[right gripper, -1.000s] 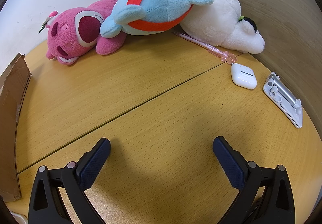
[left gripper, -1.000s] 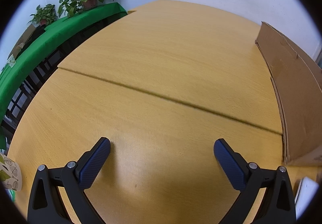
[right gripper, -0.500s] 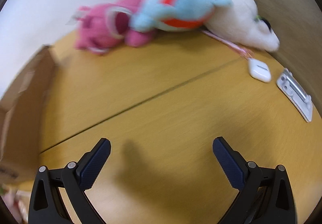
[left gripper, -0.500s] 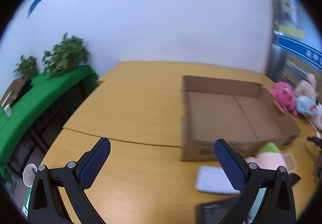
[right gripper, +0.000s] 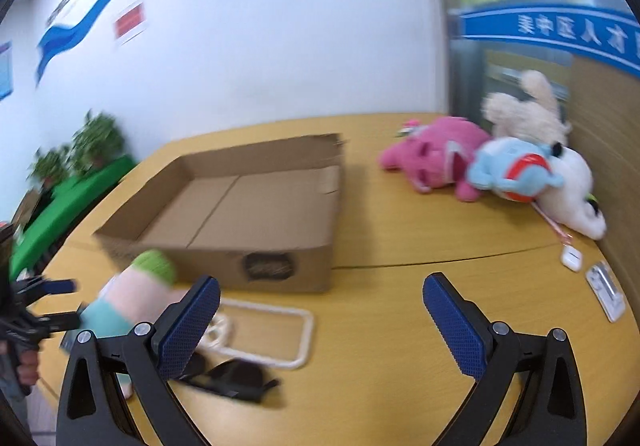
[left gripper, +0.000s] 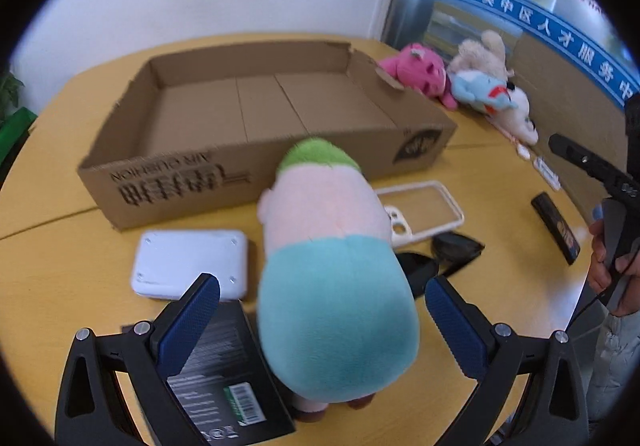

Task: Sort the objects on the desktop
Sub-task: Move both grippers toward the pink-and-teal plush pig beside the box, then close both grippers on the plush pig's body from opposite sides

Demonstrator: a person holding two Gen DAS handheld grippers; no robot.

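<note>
Left wrist view: the left gripper [left gripper: 318, 306] is hovering with its jaws wide apart, the blue pads flanking but not touching the plush [left gripper: 332, 278], a toy with a teal body, pink middle and green cap, lying on the table [left gripper: 48, 238]. A black booklet [left gripper: 224, 378] is lying beneath the left pad, touching the plush; a white box [left gripper: 190, 264] is sitting just beyond it. Sunglasses [left gripper: 440, 258] and a phone case [left gripper: 420, 205] are lying right of the plush. Behind these, the carton [left gripper: 192, 189] is standing open with nothing showing inside.

Right wrist view: the right gripper [right gripper: 320, 310] is holding its jaws wide apart over bare tabletop, gripping nothing. The sunglasses and the phone case are lying near its left pad, the carton beyond. Farther right, an earbud case [right gripper: 571, 258] and a stand [right gripper: 606, 292] are resting near three stuffed toys [right gripper: 504, 165] piled against the wall.
</note>
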